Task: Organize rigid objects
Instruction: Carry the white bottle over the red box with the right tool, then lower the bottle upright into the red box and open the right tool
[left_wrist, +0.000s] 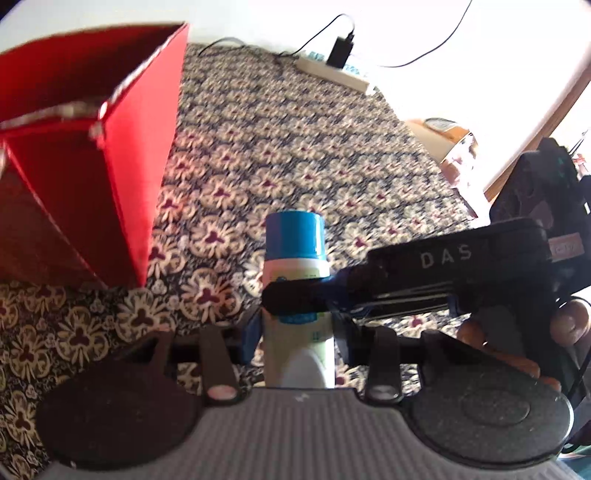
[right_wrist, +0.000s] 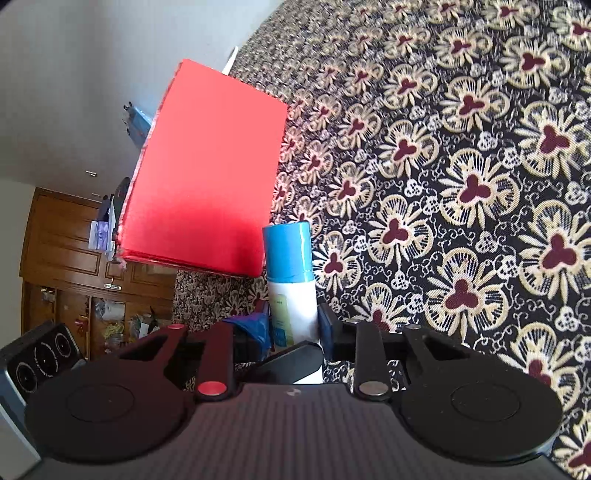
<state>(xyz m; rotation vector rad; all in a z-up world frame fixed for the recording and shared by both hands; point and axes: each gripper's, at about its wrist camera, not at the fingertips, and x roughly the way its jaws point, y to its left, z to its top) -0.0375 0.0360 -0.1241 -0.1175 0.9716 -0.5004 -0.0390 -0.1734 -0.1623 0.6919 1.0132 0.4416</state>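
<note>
1. The white bottle with a blue cap (left_wrist: 297, 295) sits between both pairs of fingers at once, above the floral-patterned cloth (left_wrist: 258, 155).
2. The left gripper (left_wrist: 295, 343) has its jaws drawn in close against the bottle's lower body; its blue finger pads (left_wrist: 251, 332) press the sides.
3. The right gripper (left_wrist: 295, 299) reaches in from the right in the left wrist view, its black finger crossing the bottle just below the cap. A hand (left_wrist: 554, 328) holds its body, which bears the letters "DAS".
4. In the right wrist view the same bottle (right_wrist: 291, 280) stands between the right gripper (right_wrist: 293, 332) fingers, jaws narrowed onto its white body, blue pads (right_wrist: 258, 328) touching each side.
5. A red box (left_wrist: 92, 147) with an open top stands on the cloth to the left of the bottle, near it but apart. In the right wrist view the red box (right_wrist: 207, 166) lies just beyond the blue cap.
6. A white power strip (left_wrist: 332, 72) with a black plug lies at the cloth's far edge.
</note>
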